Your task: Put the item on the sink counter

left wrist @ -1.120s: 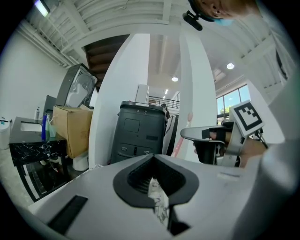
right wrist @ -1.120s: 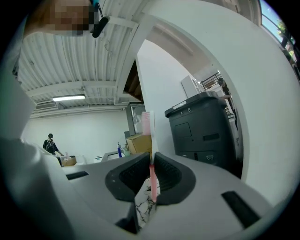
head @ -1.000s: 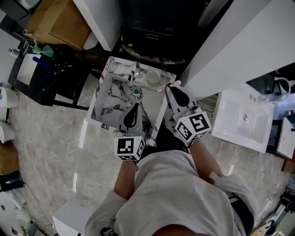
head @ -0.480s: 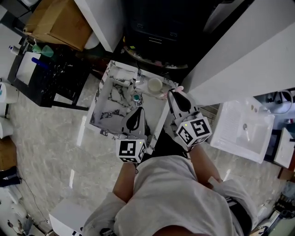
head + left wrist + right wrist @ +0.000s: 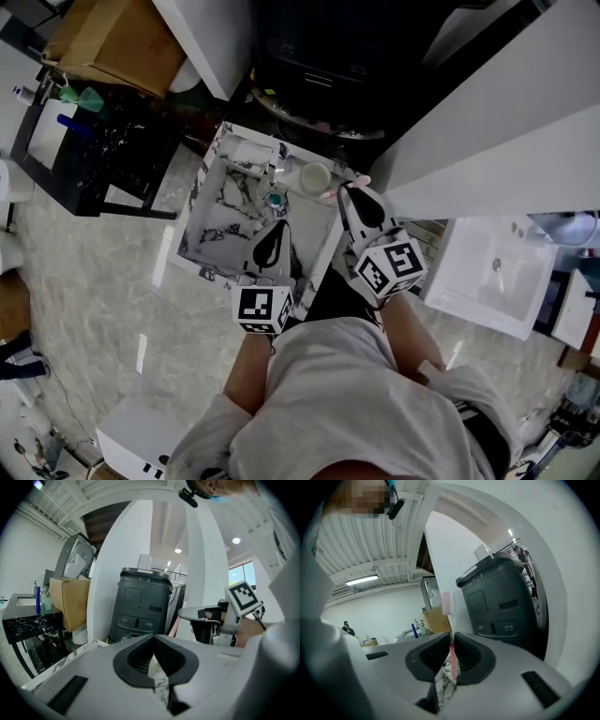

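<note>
Two grippers at the marble sink counter (image 5: 195, 204), head view looking down on both.

Left gripper (image 5: 278, 229): over the front edge of the basin, claw pressed together, nothing pinched. Confirmed in left gripper view, pads meeting at the tips, only a sliver of marble showing through the gap lower down.

Right gripper (image 5: 350, 186): at the counter's right edge, toward the back right corner. Claw clamped on a pink toothbrush (image 5: 446, 603). Handle pinched between the pads, bristle head sticking up past the jaw tips, roughly upright in right gripper view. Toothbrush in the claw, not lying on the counter. Contact between toothbrush and counter: cannot tell from head view.

On the counter:
- faucet (image 5: 274, 161) at the back edge, about mid-width
- white cup (image 5: 315, 176) just beside the faucet, on its right, near the right gripper's tips
- teal drain plug (image 5: 275, 199) in the basin, in front of the faucet

Around it:
- dark grey machine (image 5: 140, 605) behind the counter
- cardboard box (image 5: 101, 37) and black side table (image 5: 89, 155) well apart on the left
- separate white basin (image 5: 487, 274) well apart on the right
</note>
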{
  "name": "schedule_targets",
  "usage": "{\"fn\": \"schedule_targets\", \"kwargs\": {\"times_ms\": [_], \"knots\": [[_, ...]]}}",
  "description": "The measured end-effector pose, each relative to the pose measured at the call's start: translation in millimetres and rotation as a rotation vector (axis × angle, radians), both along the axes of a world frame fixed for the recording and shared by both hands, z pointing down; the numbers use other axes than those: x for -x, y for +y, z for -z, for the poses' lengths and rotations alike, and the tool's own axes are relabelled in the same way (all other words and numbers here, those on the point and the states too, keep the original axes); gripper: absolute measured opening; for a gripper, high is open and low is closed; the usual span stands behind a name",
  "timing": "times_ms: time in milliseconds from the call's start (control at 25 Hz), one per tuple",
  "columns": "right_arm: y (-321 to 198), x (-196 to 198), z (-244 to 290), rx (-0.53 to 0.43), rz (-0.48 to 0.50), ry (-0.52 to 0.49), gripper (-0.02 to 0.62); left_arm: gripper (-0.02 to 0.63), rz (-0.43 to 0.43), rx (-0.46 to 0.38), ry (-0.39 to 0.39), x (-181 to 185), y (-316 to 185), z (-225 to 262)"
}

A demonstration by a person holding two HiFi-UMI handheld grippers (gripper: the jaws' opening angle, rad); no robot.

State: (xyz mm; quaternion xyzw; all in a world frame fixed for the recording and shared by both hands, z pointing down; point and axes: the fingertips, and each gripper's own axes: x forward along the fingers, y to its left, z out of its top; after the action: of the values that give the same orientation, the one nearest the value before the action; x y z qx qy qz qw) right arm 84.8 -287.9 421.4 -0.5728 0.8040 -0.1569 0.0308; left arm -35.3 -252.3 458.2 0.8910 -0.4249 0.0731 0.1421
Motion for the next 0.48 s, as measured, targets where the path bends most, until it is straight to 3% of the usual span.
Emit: {"fn": "schedule_targets", "kwargs": {"times_ms": [480], "knots": [[-33,-13,-36,0.069,-0.020,-0.026,0.029,0.008,0.004,0.054,-0.046,6,-19,-23]]}}
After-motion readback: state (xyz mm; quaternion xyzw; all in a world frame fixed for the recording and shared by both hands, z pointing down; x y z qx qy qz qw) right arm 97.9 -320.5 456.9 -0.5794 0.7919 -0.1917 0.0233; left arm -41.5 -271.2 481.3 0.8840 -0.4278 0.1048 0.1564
